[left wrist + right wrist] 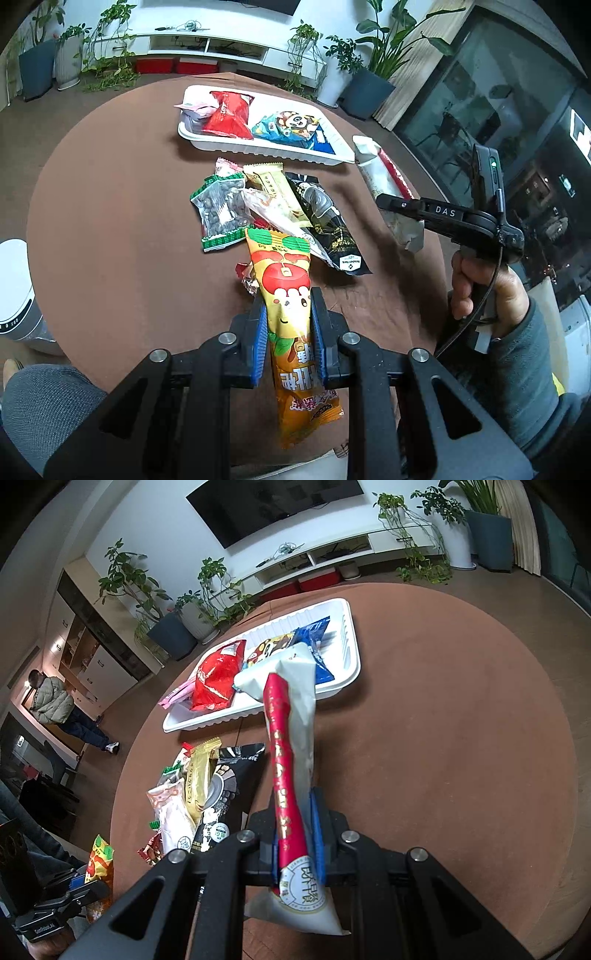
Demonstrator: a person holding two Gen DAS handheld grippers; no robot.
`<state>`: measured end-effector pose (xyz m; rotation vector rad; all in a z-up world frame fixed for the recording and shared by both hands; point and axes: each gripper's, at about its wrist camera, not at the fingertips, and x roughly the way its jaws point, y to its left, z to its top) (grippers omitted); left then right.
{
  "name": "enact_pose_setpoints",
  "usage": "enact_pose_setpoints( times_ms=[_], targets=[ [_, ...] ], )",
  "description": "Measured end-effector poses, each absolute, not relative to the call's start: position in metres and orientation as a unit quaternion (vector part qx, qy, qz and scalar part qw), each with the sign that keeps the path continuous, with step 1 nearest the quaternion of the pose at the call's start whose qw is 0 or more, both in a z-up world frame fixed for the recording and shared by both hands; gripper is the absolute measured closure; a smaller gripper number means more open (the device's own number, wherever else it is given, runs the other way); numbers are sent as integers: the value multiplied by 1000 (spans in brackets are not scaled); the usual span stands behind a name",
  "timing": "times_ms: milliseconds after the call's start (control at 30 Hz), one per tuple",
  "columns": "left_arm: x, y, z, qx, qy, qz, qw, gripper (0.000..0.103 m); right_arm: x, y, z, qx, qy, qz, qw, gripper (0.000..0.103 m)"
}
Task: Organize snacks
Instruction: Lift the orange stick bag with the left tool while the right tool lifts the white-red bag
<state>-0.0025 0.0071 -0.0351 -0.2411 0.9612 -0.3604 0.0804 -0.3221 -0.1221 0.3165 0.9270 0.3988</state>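
A living room with potted plants, a wall-mounted television and a low white cabinet surrounds a round table (110, 229) under a brown cloth. The left gripper (288, 328) has its blue pads pressed against an orange-and-yellow snack packet (284, 284), pinching it near the middle so both ends hang free above the cloth. The right gripper (299, 834) is clamped the same way on a long white packet with a red stripe (291, 738), which points toward the tray. Just beyond the left gripper lies a loose pile: a green-edged bag of dark nuts (221, 214), a gold wrapper (273, 195) and a black packet (328, 225), overlapping. Farther off sits a white tray (258, 147) already holding a red bag (227, 114) and a blue panda-print packet (291, 125). Both held packets look bound for that tray.
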Motion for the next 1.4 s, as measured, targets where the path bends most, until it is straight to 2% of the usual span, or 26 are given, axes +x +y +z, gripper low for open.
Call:
enact_pose_setpoints(
  times_ms=[1400],
  targets=[
    [4,-5,-31,-94,453,-179,868,84,77,-336,-110,175,421,204,866,88]
  ],
)
